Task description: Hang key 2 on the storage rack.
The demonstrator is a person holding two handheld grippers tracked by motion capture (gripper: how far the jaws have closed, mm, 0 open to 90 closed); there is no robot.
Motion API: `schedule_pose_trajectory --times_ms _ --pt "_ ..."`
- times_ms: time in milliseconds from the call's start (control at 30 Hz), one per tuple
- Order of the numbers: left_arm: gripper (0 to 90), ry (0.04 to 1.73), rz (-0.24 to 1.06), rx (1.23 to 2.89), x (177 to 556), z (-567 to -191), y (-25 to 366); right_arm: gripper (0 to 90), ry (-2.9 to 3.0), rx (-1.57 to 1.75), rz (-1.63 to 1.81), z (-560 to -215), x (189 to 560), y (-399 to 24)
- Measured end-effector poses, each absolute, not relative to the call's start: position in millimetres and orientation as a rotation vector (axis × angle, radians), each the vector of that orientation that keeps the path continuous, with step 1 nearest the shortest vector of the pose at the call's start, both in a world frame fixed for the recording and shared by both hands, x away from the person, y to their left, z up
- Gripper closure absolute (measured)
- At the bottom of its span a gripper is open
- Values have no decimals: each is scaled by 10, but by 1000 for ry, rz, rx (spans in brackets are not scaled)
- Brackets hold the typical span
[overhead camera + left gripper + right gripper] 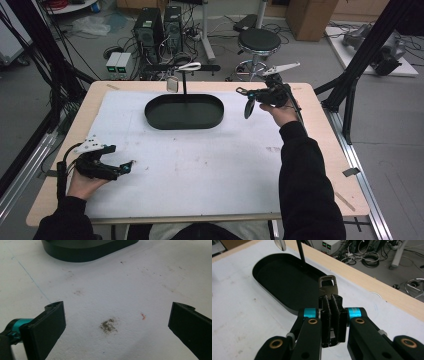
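- Left gripper [131, 165] rests low at about 8 o'clock on the white mat [200, 165], jaws spread wide with nothing between them, pointing toward the middle; it is well apart from the work.
- Right gripper [331, 300] has its pads pressed together, pinching a small metal clasp [328, 285], perhaps a padlock or snap hook, whose loop end sticks out past the fingertips.
- In the high view this right gripper [248, 102] hangs at roughly 2 o'clock, clasp's long axis running along the jaws.
- The black oval tray [155, 117] lies at 12 o'clock, to the clasp's 9 o'clock.
- Farthest, the tray's upright black post [184, 82] carries a hook arm; the right hand is far nearer it.
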State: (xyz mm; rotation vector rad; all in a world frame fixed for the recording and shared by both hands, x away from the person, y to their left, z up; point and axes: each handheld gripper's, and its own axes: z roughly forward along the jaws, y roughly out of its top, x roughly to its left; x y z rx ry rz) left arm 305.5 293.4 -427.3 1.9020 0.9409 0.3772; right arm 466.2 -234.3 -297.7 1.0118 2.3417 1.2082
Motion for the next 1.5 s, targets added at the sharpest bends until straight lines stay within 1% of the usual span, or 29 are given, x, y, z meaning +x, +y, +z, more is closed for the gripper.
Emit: schedule_pose_trajectory --times_ms 633,1067,1500 --pt "17 927 375 1904 3046 -4274 2914 869 2326 940 1248 -2701 4852 -1859" --pt "17 928 380 1897 3046 -4274 2914 867 2266 934 1274 -2783 4934 -1639" --pt "17 926 374 1892 3047 -4274 2918 866 2245 952 1171 -2969 5021 -1415"
